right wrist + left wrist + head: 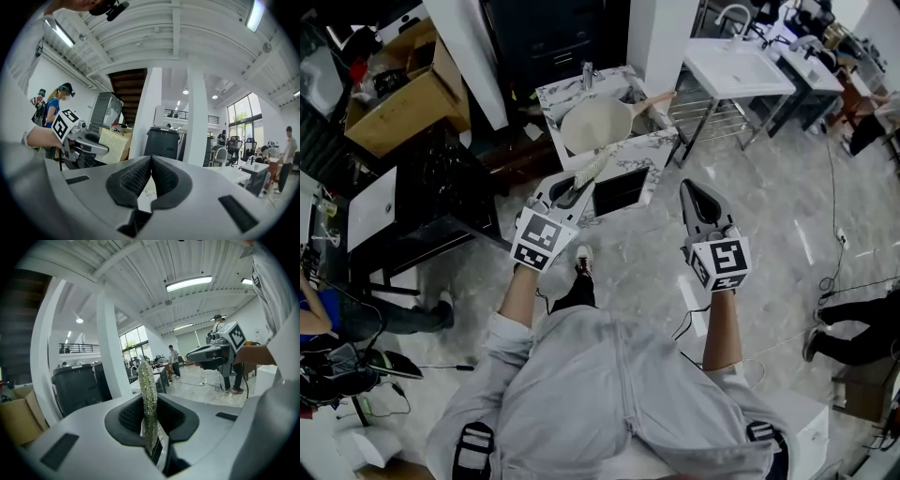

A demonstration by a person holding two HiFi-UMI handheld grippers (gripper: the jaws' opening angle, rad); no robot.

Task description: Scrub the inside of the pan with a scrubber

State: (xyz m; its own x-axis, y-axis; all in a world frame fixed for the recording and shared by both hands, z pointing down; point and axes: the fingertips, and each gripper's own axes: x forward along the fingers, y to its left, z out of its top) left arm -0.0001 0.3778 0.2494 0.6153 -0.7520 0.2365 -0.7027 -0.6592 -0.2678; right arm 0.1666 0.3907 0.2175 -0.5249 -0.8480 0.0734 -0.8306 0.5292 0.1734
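A cream pan [596, 124] with a wooden handle [652, 103] lies on the marble counter [649, 150] ahead of me. My left gripper [577, 193] is held in front of the counter, shut on a pale mesh scrubber [594, 166] that sticks out toward the pan. In the left gripper view the scrubber [146, 380] stands edge-on between the shut jaws of the left gripper [150, 401]. My right gripper [688, 188] hovers to the right of the counter, shut and empty. Its jaws meet in the right gripper view [151, 160], where the scrubber [111, 146] also shows flat-on.
A dark sink basin [619, 189] is set in the counter's near end and a tap [588, 73] stands at the far end. A cardboard box [405, 94] and black cabinet [441, 197] are on the left, a white basin stand [736, 67] at the right. Cables [834, 272] cross the floor.
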